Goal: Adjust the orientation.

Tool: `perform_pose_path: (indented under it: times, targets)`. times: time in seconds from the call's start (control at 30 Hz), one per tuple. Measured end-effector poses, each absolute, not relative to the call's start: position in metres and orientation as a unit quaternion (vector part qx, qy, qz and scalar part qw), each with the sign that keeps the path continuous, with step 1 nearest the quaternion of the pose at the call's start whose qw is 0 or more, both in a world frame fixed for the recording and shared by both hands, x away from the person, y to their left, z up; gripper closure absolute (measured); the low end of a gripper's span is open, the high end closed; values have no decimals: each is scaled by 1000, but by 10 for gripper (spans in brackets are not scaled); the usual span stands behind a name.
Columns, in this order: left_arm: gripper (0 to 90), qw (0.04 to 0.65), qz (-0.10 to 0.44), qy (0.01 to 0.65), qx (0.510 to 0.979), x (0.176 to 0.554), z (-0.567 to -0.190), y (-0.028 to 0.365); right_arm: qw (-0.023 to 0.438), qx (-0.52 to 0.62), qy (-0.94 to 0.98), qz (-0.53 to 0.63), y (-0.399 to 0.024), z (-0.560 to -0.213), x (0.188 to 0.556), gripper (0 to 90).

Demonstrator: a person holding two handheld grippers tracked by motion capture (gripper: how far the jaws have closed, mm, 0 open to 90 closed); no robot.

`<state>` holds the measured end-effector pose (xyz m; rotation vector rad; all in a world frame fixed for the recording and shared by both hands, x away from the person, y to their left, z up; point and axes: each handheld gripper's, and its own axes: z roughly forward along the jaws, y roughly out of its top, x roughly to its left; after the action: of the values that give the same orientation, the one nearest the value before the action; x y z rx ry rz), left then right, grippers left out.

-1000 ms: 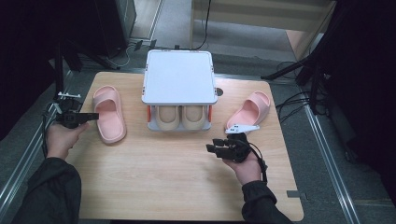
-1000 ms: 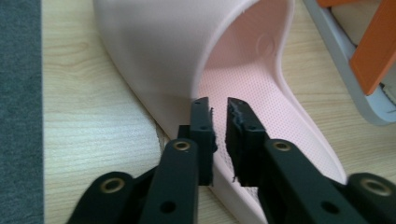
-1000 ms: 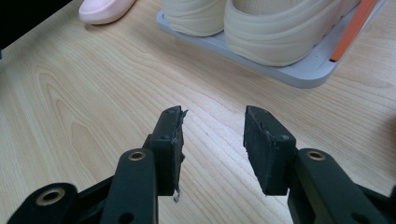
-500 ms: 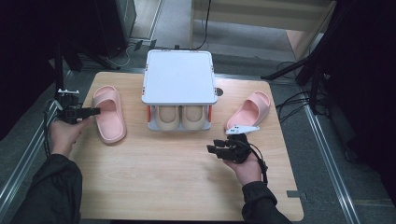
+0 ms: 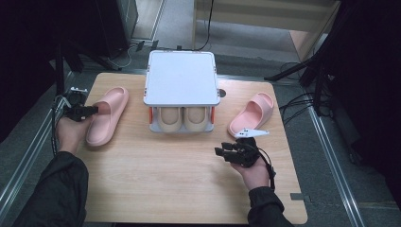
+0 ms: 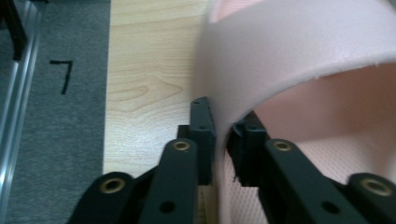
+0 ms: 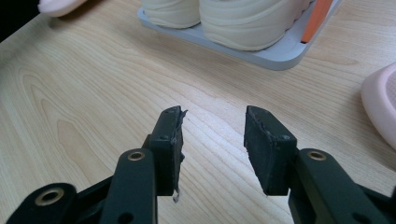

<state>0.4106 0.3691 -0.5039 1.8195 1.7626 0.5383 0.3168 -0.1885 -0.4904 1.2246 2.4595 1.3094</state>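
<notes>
Pink slipper at the left of the frame, lying flat on the table, is now pinched at its strap by the left claw — the jaws have just been closing, one pad inside the band and one outside in the left gripper view. A second ago the claw stood just beside the slipper, not yet on it. That grip suggests a lift toward the shoe rack at centre, where a beige pair sits below. Right claw hovers half-open and empty — the other pink slipper lies just beyond it.
</notes>
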Motion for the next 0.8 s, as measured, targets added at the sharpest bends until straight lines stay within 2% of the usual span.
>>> perform_pose_path:
  times: [0.27, 0.47, 0.67, 0.8]
  targets:
    - [836, 278, 184, 654, 679, 402, -496, 368, 58, 398, 800, 445, -190, -485, 318, 583]
    - [836, 299, 162, 649, 681, 382, -484, 369, 65, 400, 798, 446, -192, -481, 321, 583]
    - [836, 290, 161, 629, 703, 359, -473, 356, 57, 399, 794, 455, -191, -478, 325, 583]
    - [836, 308, 148, 619, 707, 338, -466, 346, 55, 392, 798, 455, -188, -476, 325, 583]
